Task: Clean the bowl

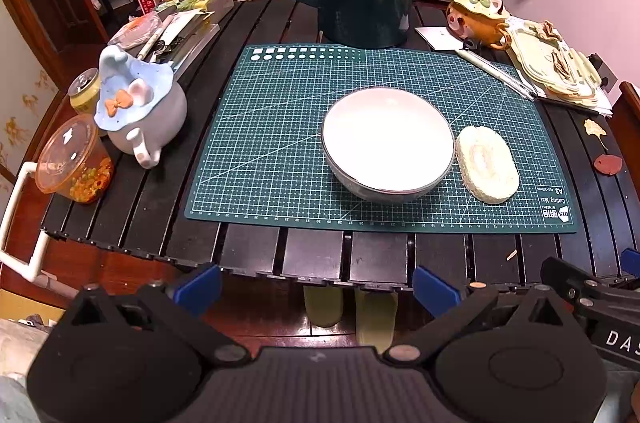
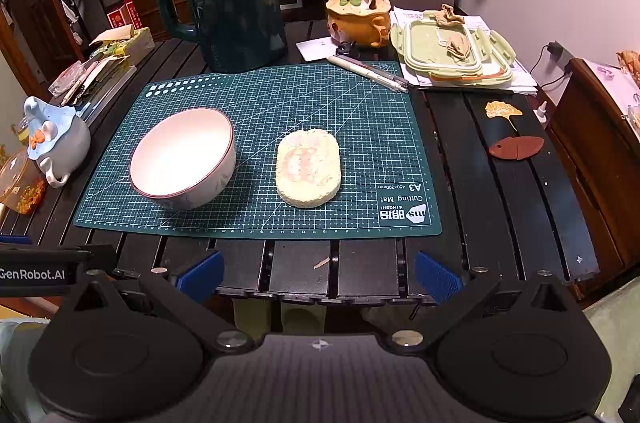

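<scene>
Black slats make up the table [image 1: 248,247], on which a green cutting mat [image 1: 280,127] is laid, with a cluttered room seen behind it. Both tongs are held back at the near edge of the table, short of the mat. The left tongs [image 1: 316,287] are spread wide, nothing being held between the blue fingertips [image 1: 200,283]. The right tongs [image 2: 318,275] are likewise spread wide and empty, their blue fingertips [image 2: 438,281] being seen over the table's edge.

A white bowl [image 1: 387,143] is seen upright on the mat, ahead of the left tongs and slightly to their right; from the right tongs it [image 2: 184,157] lies ahead and to the left. A pale oval sponge [image 2: 308,173] is laid flat on the mat almost straight ahead of the right tongs, just beside the bowl on its right and apart from it. In the left view the sponge [image 1: 486,165] appears very close to the bowl's rim.

Beyond the mat a dark green jug [image 2: 236,3] is stood. A blue mug [image 1: 140,103] is placed off the mat, far left of both tongs.
</scene>
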